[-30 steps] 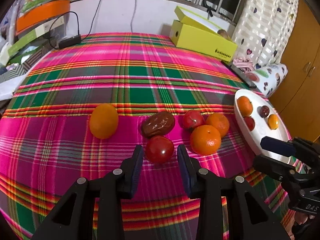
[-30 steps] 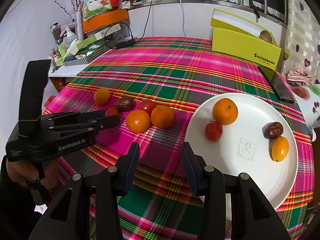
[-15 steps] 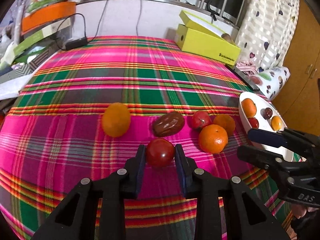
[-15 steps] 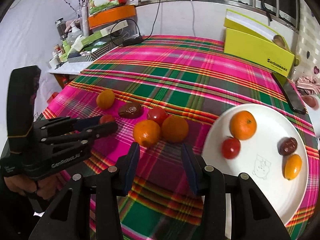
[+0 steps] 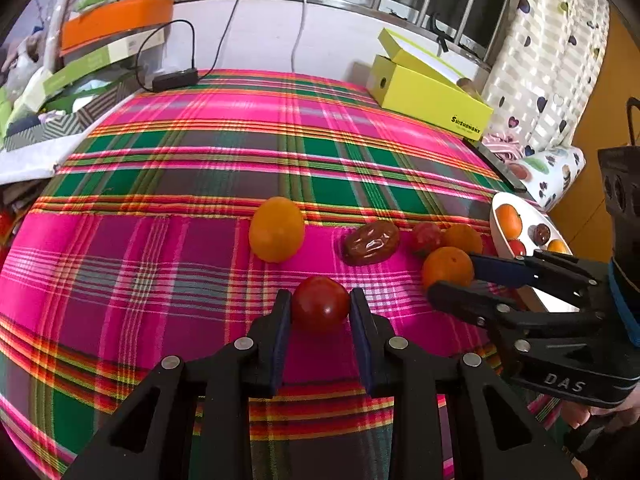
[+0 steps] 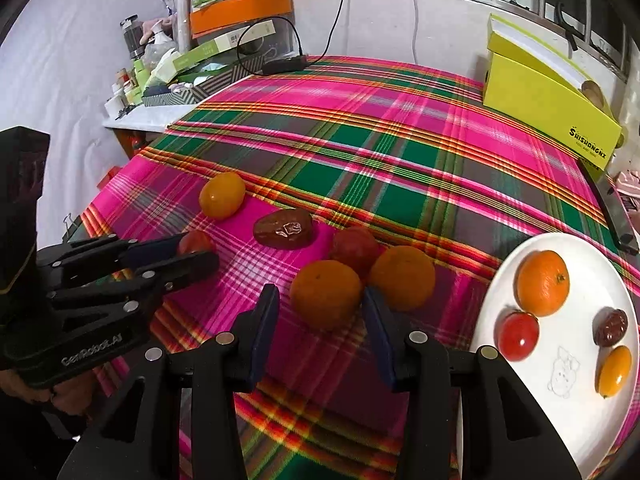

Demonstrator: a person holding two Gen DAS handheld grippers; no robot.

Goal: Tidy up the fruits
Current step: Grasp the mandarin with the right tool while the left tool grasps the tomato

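Observation:
My left gripper [image 5: 319,295] is shut on a red tomato [image 5: 320,310] that rests on the plaid cloth, with both pads touching its sides. The right wrist view shows the same grip, left gripper [image 6: 201,246] on tomato [image 6: 193,241]. My right gripper [image 6: 321,290] stands open around an orange [image 6: 326,298], with a gap on the left side. Beside it lie a second orange [image 6: 402,276], a red fruit [image 6: 354,246], a brown date [image 6: 284,228] and a yellow-orange fruit [image 6: 222,194]. The white plate [image 6: 568,344] at the right holds several fruits.
A yellow box [image 5: 428,92] stands at the back right of the table, and a dark flat device [image 6: 612,208] lies near the right edge. A cable with a black adapter [image 5: 174,78] sits at the back left, beside stacked boxes and clutter off the table.
The left gripper's fingers closed from wide apart onto the red tomato. The right gripper moved left from in front of the plate and now straddles the orange.

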